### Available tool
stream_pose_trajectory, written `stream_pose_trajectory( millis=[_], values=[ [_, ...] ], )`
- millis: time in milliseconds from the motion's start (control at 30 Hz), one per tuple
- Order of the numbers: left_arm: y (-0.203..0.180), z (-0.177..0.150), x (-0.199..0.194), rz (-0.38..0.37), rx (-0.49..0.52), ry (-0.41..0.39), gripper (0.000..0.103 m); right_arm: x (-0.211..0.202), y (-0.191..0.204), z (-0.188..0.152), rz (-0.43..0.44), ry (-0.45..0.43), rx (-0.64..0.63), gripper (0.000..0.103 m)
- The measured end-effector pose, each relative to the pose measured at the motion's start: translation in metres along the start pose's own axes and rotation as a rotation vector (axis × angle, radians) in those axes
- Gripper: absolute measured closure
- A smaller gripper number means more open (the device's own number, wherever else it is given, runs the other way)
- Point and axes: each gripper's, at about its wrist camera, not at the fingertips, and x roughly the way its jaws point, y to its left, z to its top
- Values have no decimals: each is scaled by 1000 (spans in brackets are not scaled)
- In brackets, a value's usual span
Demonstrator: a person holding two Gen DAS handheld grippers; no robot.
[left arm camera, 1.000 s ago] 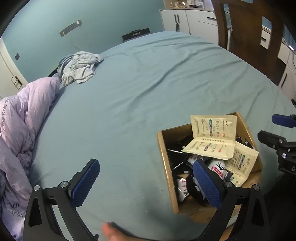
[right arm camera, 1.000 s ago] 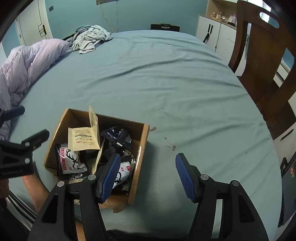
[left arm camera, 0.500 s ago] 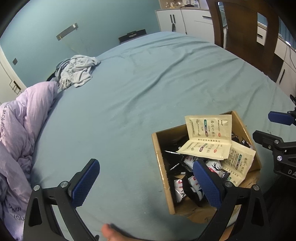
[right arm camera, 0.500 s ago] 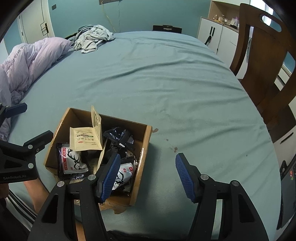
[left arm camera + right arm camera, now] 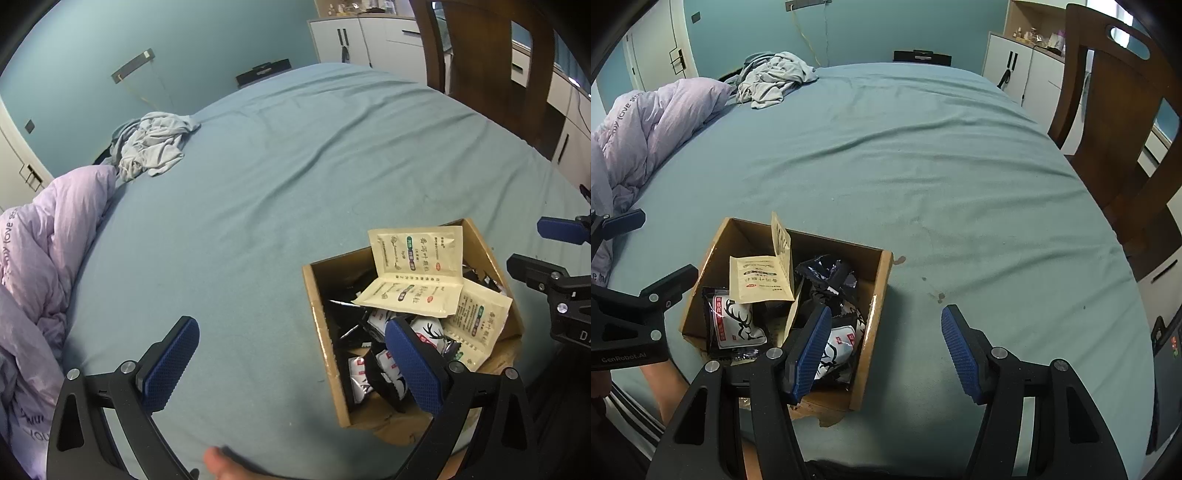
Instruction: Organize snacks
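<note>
Teal wall (image 5: 879,26) at the far end, with a grey strip (image 5: 133,65) fixed high and thin cords hanging from it. Wide bed under a blue-green sheet (image 5: 905,155), lightly creased, a few small dark spots near the right. Lilac quilt (image 5: 646,129) bunched along the left edge; crumpled grey clothes (image 5: 775,79) at the far corner. White cupboards (image 5: 1023,70) and a dark wooden chair (image 5: 1108,110) at the right. White door (image 5: 653,55) at the left. Soft, even light.

"GenRobot.AI" stands on the left gripper (image 5: 620,254) body, "love" (partly cut off) on the purple duvet (image 5: 646,125).
</note>
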Motion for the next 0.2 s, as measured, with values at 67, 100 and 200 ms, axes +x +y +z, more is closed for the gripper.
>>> stream_pose_trajectory(
  millis=[67,100,200],
  values=[
    [0,0,-1,12,7,-11,0,1,0,0,1,2,-5,42],
    [0,0,-2,14,9,-17,0,1,1,0,-2,2,-7,42],
    [0,0,-2,6,13,-18,0,2,1,1,-3,5,-12,42]
  ],
)
